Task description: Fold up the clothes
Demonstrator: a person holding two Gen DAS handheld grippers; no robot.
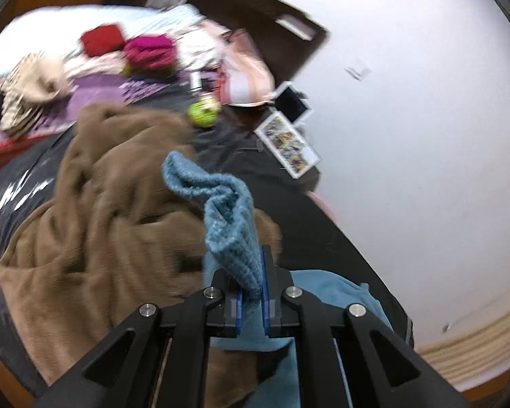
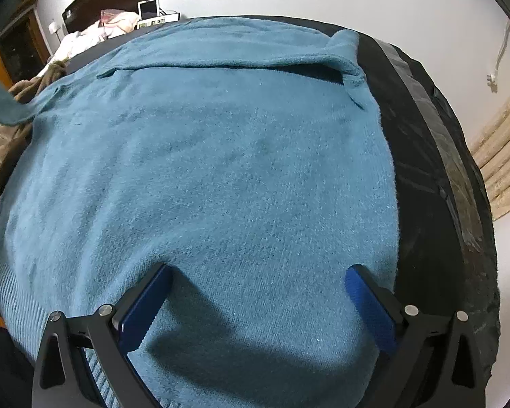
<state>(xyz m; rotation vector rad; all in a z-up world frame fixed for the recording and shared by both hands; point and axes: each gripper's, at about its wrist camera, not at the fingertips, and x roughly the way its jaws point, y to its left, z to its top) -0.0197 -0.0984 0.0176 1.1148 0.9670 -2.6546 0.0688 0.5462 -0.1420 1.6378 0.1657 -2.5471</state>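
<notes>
Gripping a bunched strip of the blue sweater, my left gripper has its fingers clamped tight on the knit, and the fabric stands up from between them in a crumpled fold. Through that camera, which is motion-blurred, I see a brown blanket heaped to the left of the held cloth, and more of the blue knit lying below the fingers. Farther back a green toy sits on the dark cover, with a red bundle and a magenta bundle on the far bedding, and a picture frame near the wall. My right gripper is spread wide and holds nothing; I see its blue pads resting just over the sweater's body. From this side the sweater lies spread flat over the black table cover, one sleeve folded across its top. At the left edge a strip of the sweater lifts up and away from the flat part, above the brown blanket.
</notes>
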